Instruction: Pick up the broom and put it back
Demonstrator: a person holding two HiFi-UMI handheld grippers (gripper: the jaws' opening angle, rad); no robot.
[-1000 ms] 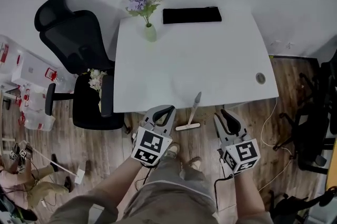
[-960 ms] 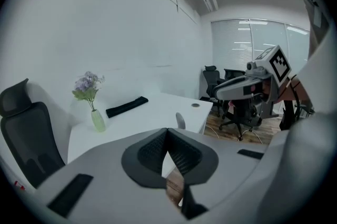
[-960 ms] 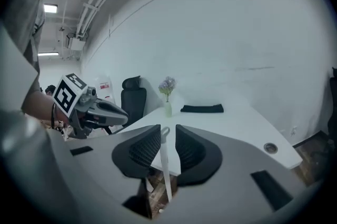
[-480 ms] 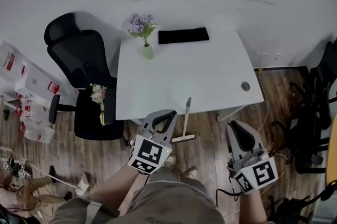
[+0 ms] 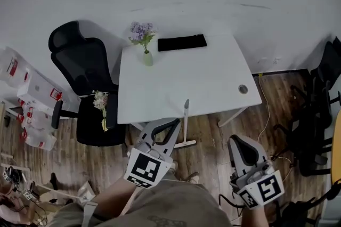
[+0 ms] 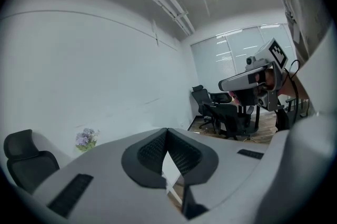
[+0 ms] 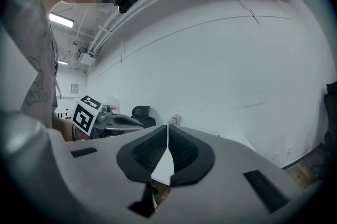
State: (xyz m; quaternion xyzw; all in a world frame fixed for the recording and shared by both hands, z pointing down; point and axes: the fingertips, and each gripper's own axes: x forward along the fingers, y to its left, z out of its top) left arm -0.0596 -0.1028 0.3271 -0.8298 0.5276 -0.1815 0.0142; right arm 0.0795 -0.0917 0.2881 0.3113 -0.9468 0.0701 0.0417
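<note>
At the far left, white boxes lie on the wooden floor. Next to them a black office chair stands at the left edge of the white table, with a small bunch of pale flowers on its seat. On the table's far left corner a vase holds purple blooms, and a flat black slab lies just to its right along the back edge.

The left gripper is held in front of the table's near edge. In the left gripper view its fingers are pressed together at the tips and nothing is between them.

The broom stands upright just to the right of those fingertips in the head view. Its head rests on the floor and the top of its handle reaches the table's front edge. Whether the gripper touches it cannot be told, and neither gripper holds it.

Further right, a round grommet sits near the table's front right corner. The right gripper hangs over the floor, well apart from the broom. Its fingers have just been closing and now meet with nothing between them. Dark chairs crowd the right edge of the room.
</note>
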